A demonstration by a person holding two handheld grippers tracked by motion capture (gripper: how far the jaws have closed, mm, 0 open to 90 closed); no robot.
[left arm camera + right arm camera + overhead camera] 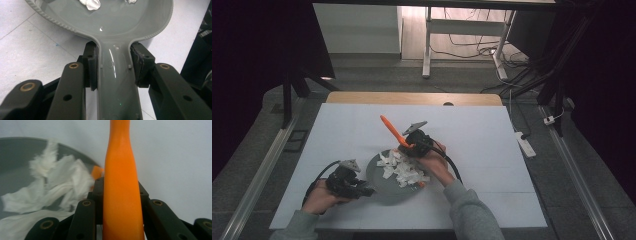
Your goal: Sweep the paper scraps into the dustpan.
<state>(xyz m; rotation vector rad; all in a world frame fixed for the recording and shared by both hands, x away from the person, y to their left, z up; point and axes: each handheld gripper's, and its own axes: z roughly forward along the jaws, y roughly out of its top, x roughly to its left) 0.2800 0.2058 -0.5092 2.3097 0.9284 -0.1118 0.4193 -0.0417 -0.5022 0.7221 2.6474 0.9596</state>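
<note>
We've got grey pan [384, 186] sitting on white table [482, 150], near-centre, piled with white torn paper scraps [404, 169]. Our left gripper [360, 189] at near left, jaws clamped tight on pan handle [116, 82], pads pressing both sides of it. Our right gripper [408, 146] just beyond pan's far right rim, jaws closed around orange utensil handle [120, 182]. Handle sticks up and far-left over table; other orange end pokes out near scraps on right side of pan.
</note>
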